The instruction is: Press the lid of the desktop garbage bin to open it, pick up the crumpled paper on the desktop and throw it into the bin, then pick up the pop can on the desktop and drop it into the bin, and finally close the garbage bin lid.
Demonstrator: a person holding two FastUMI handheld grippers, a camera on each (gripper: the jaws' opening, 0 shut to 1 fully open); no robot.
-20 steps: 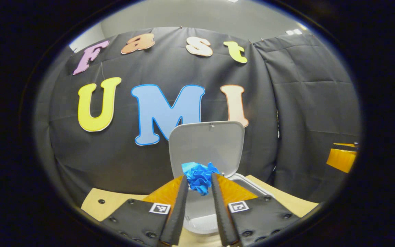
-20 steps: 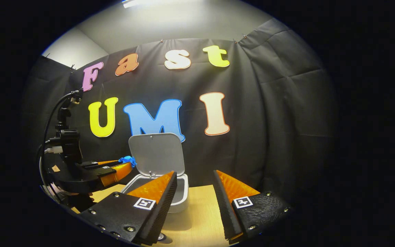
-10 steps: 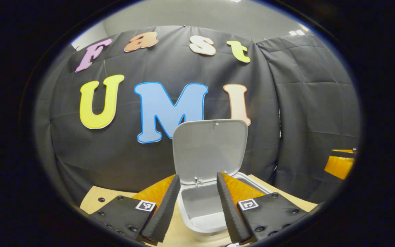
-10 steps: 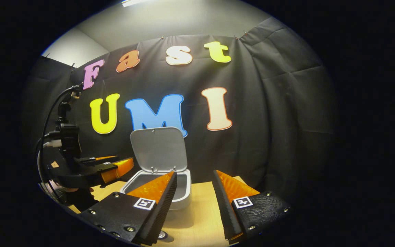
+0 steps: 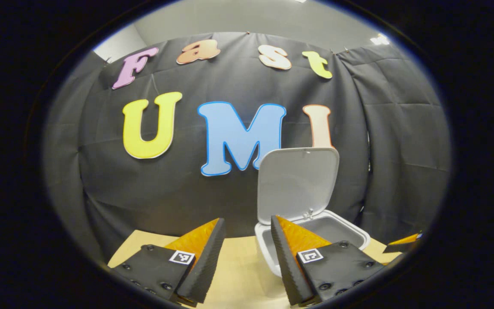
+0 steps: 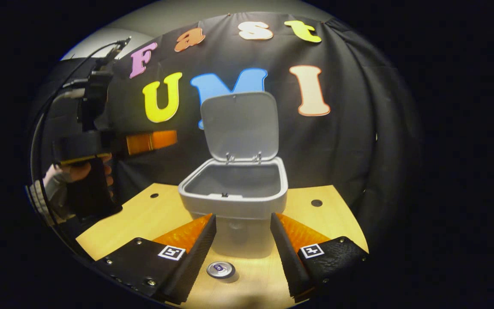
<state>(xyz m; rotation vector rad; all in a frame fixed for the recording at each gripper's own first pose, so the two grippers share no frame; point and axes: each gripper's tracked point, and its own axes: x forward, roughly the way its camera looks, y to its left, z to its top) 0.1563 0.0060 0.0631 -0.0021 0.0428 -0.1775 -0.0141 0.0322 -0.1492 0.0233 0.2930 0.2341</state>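
The grey desktop bin stands on the wooden table with its lid swung upright; its bottom is hidden by the front wall. A pop can stands in front of the bin, its silver top seen from above. My right gripper hangs open over it, a finger on either side of the can and above it. My left gripper is open with nothing between its fingers, and the bin sits to its right. In the right gripper view the left gripper floats left of the lid, held by a hand.
The light wooden table ends at the black cloth wall just behind the bin. Small round holes dot its surface. The tip of the right gripper pokes in at the far right of the left gripper view.
The blue crumpled paper left my left gripper's fingers, which opened; that gripper then swung left, away from the bin. My right gripper tilted downward, bringing the can's top into view.
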